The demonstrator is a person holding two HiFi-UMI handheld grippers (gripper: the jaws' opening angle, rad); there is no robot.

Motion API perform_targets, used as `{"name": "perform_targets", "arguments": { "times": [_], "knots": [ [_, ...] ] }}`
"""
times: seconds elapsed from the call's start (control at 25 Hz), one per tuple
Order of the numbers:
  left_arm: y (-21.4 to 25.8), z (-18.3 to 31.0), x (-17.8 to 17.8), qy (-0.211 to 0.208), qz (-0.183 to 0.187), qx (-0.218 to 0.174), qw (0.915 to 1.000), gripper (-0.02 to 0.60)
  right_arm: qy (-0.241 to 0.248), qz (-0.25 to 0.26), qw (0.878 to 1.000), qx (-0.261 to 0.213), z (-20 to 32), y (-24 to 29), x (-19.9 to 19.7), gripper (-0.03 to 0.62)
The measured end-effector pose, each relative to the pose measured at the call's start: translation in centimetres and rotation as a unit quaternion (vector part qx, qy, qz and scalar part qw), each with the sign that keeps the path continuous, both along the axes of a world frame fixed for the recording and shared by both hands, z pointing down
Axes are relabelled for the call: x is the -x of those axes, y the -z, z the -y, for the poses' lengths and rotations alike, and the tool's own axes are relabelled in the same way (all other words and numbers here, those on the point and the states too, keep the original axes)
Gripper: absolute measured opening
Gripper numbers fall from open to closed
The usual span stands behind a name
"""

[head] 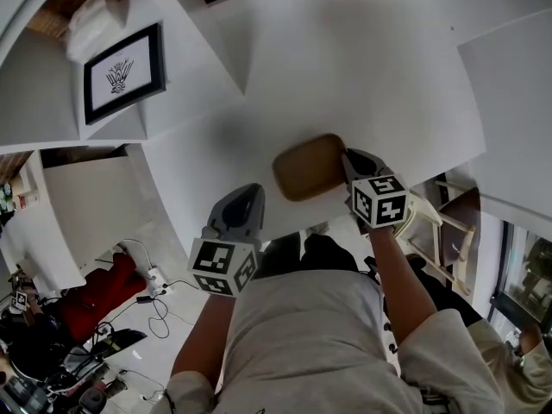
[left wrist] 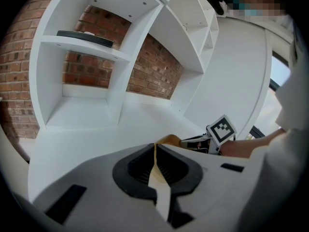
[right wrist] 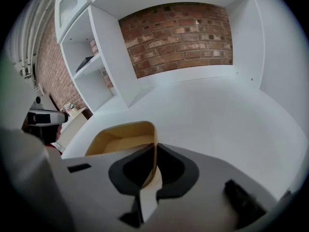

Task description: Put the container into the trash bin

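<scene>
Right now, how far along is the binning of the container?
Done: the right gripper is shut on the rim of the brown container. In hand: it is at the near edge of the white table. Left: carrying it to a trash bin, which no view shows.

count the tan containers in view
1: the tan rounded paper container at the white surface's near edge, its wall pinched by the right hand-held gripper. No others show.

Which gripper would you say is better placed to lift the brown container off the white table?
Right. The right gripper is shut on the wall of the container, as its own view shows, so it need only lift. The left gripper, jaws together, is apart from the container.
</scene>
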State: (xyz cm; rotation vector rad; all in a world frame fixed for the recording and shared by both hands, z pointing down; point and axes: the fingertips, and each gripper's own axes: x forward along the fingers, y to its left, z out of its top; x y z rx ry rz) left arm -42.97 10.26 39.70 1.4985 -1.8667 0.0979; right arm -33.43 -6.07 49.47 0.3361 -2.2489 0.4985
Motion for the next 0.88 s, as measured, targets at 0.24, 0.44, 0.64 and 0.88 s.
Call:
{"name": "perform_targets", "arguments": {
  "times": [0.24,0.44,0.64,0.88],
  "knots": [
    [0.5,0.3,-0.2,-0.011,0.003,-0.007,0.9999,0.026,-0.018,0.014,1.0,0.008,0.0,1.1,-0.5,0.037],
    [1.0,0.7,-0.6,-0.026,0.004,-0.012,0.9996,0.026,-0.039,0.023,0.999,0.019,0.0,1.8,-1.5,0.037],
    [1.8,1.7,-1.5,-0.047,0.01,-0.022,0.9986,0.026,-0.059,0.03,0.998,0.016,0.2,2.7,-2.9,0.037],
    [2.5,3.0,-3.1,-0.074,0.012,-0.034,0.9966,0.026,-0.087,0.036,0.995,0.015,0.6,3.7,-5.5,0.037]
  ]
}}
